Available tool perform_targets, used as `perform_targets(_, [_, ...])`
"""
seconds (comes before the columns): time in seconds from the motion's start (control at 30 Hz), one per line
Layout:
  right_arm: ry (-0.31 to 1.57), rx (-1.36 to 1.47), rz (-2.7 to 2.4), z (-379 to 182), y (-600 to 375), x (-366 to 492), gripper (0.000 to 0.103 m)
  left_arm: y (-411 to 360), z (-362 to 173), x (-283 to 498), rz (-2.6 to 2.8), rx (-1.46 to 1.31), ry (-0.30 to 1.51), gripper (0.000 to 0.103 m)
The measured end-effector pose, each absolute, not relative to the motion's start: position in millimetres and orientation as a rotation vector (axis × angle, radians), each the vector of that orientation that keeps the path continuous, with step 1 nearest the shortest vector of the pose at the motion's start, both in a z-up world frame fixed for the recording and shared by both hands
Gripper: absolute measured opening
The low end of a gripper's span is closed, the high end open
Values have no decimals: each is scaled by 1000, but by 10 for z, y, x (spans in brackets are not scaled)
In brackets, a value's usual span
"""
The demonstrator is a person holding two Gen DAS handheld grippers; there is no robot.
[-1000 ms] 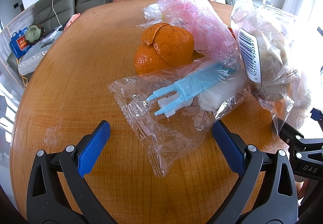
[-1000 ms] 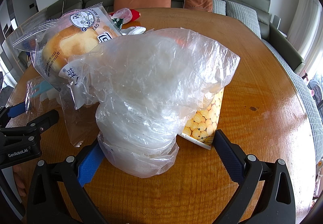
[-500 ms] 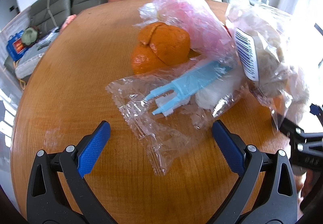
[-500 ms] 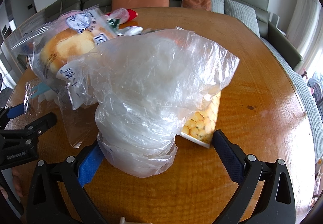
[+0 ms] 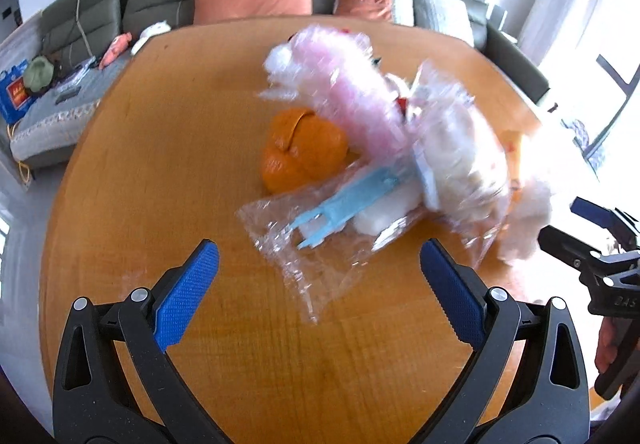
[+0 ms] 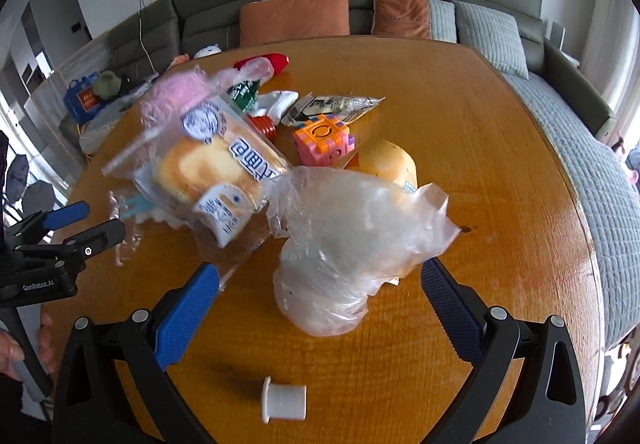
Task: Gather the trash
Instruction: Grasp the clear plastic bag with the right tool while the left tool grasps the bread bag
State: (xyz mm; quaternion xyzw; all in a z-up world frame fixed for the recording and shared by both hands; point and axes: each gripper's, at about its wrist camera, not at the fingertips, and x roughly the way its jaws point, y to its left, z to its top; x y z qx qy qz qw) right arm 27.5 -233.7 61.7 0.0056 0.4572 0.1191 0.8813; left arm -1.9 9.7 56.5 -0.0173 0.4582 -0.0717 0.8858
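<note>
Both grippers, left [image 5: 316,276] & right [image 6: 320,296], spread wide w/ nothing held, hover near trash pile mid-table [image 6: 500,172]; pick-up step, next prob. closing on clear bag [image 6: 352,244].

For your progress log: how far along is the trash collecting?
Nothing looks collected. Both the left gripper and the right gripper are open and empty. The clear crumpled plastic bag, orange peel and wrapped bun remain on the round wooden table.
</note>
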Motion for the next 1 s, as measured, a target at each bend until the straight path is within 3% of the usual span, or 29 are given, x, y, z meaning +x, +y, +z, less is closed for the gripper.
perform_targets(0.13, [955, 12, 229, 624, -2381, 314, 100, -19, 709, -13, -182, -16, 935, 97])
perform_targets(0.23, [991, 12, 236, 570, -2385, 398, 74, -109, 772, 22, -202, -15, 932, 97])
perform_targets(0.27, [1005, 17, 238, 540, -2386, 422, 61, -139, 781, 11, -205, -16, 930, 97])
perform_targets(0.4, [1007, 33, 273, 517, -2415, 439, 47, -268, 817, 69, -222, -13, 935, 97])
perform_targets(0.87, [923, 114, 308, 857, -2908, 152, 47, -828, 635, 463, -221, -26, 1027, 97])
perform_targets(0.93, [919, 124, 312, 868, -2950, 131, 47, -856, 567, 503, -205, -20, 1047, 87])
perform_targets(0.97, [916, 128, 316, 878, -2965, 120, 47, -855, 534, 513, -194, -19, 1058, 72])
perform_targets(1.0, [914, 128, 316, 882, -2969, 116, 47, -835, 500, 521, -198, -42, 1071, 71])
